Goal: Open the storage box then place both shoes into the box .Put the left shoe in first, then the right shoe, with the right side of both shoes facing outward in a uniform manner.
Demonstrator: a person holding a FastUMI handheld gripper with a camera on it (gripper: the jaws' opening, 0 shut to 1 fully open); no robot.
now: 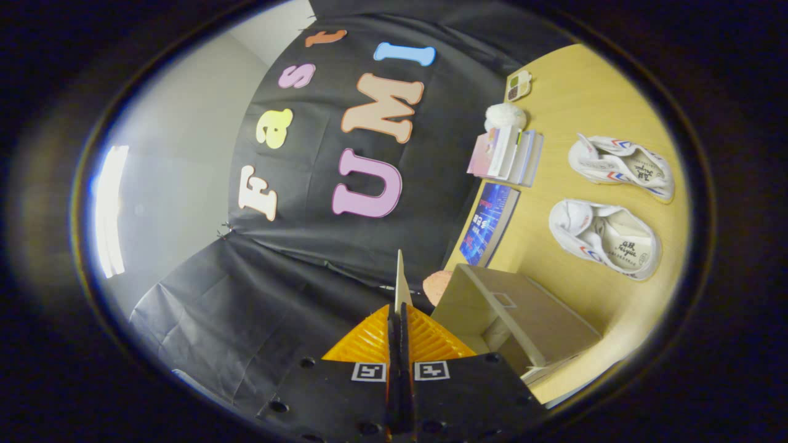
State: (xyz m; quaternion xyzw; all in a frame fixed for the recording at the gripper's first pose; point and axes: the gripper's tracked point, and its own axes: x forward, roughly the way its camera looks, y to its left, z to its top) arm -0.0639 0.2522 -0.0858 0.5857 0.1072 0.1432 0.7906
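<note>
Jaws [400,320] pinched on the thin beige lid flap [401,280] of the tan cardboard storage box [523,320], swung open at my two o'clock. Both white canvas shoes [606,237] [622,166] wait on the wooden tabletop [572,92]; I judge loading remains.

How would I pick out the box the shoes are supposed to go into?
Start at the yellow wooden table, where two white shoes lie side by side. The storage box stands next to the lower shoe, beside the jaws, which pinch a thin flap of it. It is the only plain beige cardboard thing there; the books nearby are colourful.
</note>
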